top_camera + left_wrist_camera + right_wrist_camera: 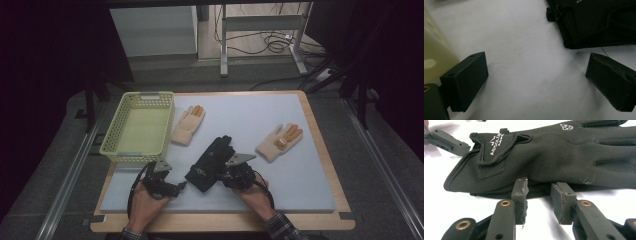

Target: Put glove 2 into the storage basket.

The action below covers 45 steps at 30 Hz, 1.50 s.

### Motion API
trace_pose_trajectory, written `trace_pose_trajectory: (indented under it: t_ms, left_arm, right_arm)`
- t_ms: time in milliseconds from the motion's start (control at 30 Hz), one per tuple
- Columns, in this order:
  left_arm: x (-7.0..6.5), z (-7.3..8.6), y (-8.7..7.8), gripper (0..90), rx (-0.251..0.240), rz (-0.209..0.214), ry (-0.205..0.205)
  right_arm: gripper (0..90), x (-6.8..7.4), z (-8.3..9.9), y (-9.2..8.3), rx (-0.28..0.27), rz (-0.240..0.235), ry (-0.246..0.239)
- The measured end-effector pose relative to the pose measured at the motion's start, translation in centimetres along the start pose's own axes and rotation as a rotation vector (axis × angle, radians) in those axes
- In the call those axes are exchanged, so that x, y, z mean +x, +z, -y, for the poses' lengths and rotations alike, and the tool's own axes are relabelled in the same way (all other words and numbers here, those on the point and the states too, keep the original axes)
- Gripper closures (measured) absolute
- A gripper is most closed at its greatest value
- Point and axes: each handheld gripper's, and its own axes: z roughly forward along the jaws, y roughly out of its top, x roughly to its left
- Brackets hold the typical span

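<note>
The black glove (210, 162) is lying flat near the worktop's (310, 195) front edge. My right gripper (544, 192) is nosing its part-spread jaws against the glove's side edge, not pinching it; my left gripper (536, 80) is hovering beside the cuff, jaws spread wide.

floor: grey (385, 165) | rear: white table frame (260, 30) (cables (270, 42) beneath) | surroundings: dark

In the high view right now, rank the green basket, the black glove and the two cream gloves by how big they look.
1. green basket, clearly largest.
2. black glove, somewhat longer than the cream ones, though nearer the camera.
3. left cream glove and right cream glove: too alike to rank.
</note>
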Motion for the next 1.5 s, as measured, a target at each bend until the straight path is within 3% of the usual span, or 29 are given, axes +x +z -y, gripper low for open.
trace_pose_trajectory:
  t_ms: [233,433,833,1167,1500]
  left_arm:
    - [0.0,0.0,0.0,4.4,0.0,0.001,-0.001]
    - [0.0,0.0,0.0,4.5,0.0,0.003,-0.003]
    - [0.0,0.0,0.0,4.3,-0.002,0.004,-0.007]
    - [0.0,-0.1,0.1,1.0,0.008,0.021,0.003]
    - [-0.1,-0.2,-0.1,1.7,0.015,0.012,0.01]
  right_arm:
    - [54.5,-0.6,0.4,-1.8,-0.004,0.028,-0.023]
    - [47.8,-2.1,1.4,-4.5,-0.019,0.084,0.003]
    - [34.2,-4.6,4.1,-7.6,-0.009,0.163,0.062]
    - [27.1,-6.1,6.5,-8.4,0.009,0.251,0.093]
    - [21.5,-6.0,6.6,-8.2,0.019,0.262,0.097]
